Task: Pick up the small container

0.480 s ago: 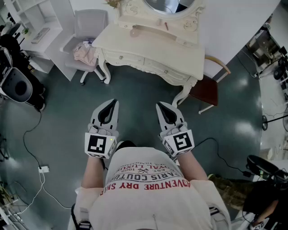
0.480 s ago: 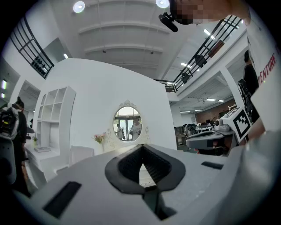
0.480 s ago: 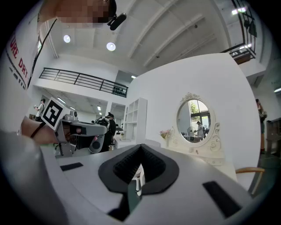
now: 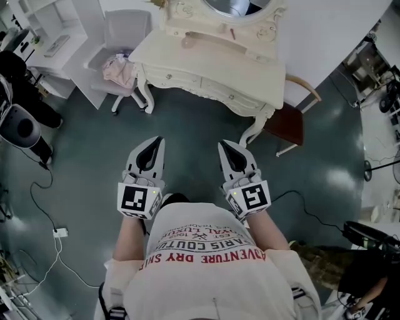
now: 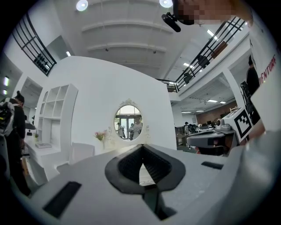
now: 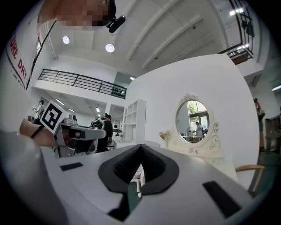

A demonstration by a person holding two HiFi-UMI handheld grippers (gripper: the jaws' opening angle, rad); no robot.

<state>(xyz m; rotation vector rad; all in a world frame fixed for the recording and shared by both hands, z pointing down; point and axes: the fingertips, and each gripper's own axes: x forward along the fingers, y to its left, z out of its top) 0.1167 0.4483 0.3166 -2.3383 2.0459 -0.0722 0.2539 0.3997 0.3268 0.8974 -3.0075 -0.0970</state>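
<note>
A cream dressing table [image 4: 212,78] with an oval mirror [image 4: 234,7] stands ahead of me across the dark green floor. On its top lies a small pale pink thing [image 4: 187,42], too small to tell whether it is the small container, and a short reddish stick [image 4: 232,34]. My left gripper [image 4: 157,141] and right gripper [image 4: 223,145] are held side by side at waist height, pointing at the table and well short of it. Both are shut with nothing between the jaws. The left gripper view [image 5: 141,147] and the right gripper view [image 6: 140,147] show the pads meeting, with the mirror [image 5: 128,123] far off.
A grey chair [image 4: 125,31] with a pink cloth [image 4: 119,72] stands left of the table, next to a white shelf unit [image 4: 50,44]. A wooden chair [image 4: 290,122] is at the table's right end. Cables and a plug [image 4: 60,234] lie on the floor at left. A person in black [image 4: 19,75] is at the far left.
Both grippers have stayed almost still and remain shut. The person in black and the round black object at the far left have shifted a little.
</note>
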